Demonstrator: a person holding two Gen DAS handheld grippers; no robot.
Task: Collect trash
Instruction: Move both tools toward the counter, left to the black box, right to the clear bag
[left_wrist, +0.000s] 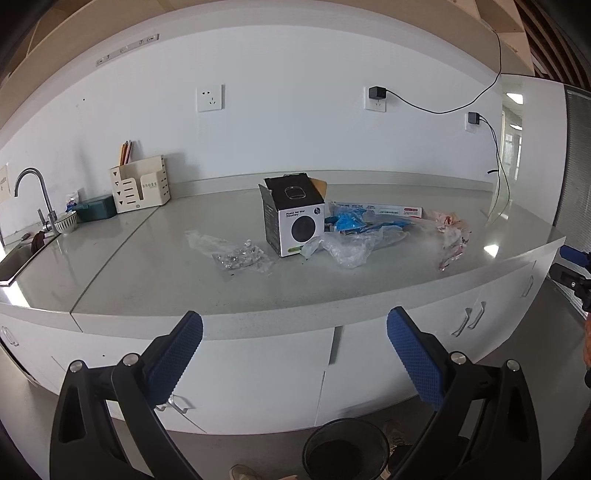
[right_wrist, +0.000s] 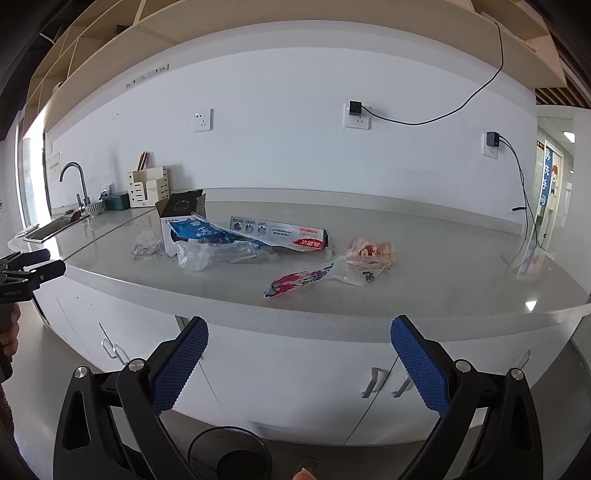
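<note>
While both grippers hang short of the counter (left_wrist: 258, 295), nothing is collected yet. Left gripper (left_wrist: 294, 352) and right gripper (right_wrist: 299, 360): fingers spread wide, empty.

Trash lies mid-counter — black-and-white box (left_wrist: 293, 218) standing with its top flaps open, contents not visible; clear plastic bag (left_wrist: 343, 247) touching its front; blue wrapper (right_wrist: 207, 230) draped against it; flat carton (right_wrist: 280, 234) behind; crumpled clear packet (left_wrist: 236, 254) to its left; red-printed wrapper (right_wrist: 295, 278) and pink bag (right_wrist: 371, 251) to the right.

Risks, as judged: thin film may slip from the pads or drag neighbouring pieces off the edge; the light box could tip if nudged.

Bin (left_wrist: 345, 448) on the floor below — dark inside, looks empty, though unclear.
</note>
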